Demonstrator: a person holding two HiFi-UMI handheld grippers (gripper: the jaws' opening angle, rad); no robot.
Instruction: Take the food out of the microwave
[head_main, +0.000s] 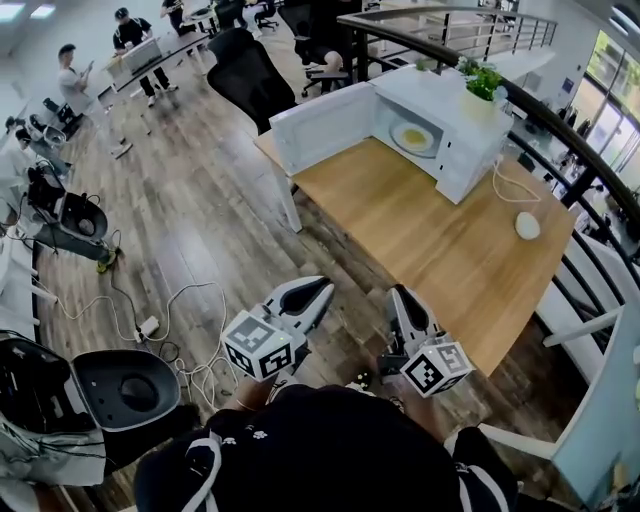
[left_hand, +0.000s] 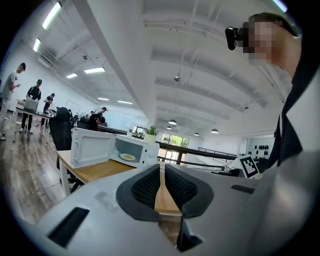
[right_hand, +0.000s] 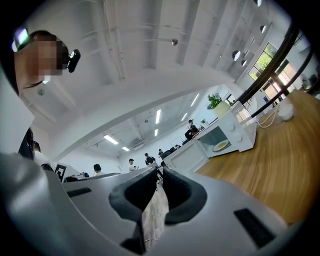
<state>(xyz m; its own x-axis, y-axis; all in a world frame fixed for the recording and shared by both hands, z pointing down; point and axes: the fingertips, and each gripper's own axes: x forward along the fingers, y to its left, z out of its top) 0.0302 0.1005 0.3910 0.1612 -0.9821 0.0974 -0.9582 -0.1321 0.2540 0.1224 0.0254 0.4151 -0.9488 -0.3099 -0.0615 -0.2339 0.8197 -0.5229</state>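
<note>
A white microwave stands at the far end of a wooden table, its door swung open to the left. Inside lies a white plate of yellow food. My left gripper and right gripper hang side by side close to my body, off the table's near corner and far from the microwave. Both are shut with nothing between the pads. From the left gripper the microwave and plate show far off; likewise from the right gripper the plate.
A potted plant sits on the microwave. A white round object with a cable lies on the table's right side. A black office chair stands behind the table, a dark railing runs along the right, cables trail on the floor.
</note>
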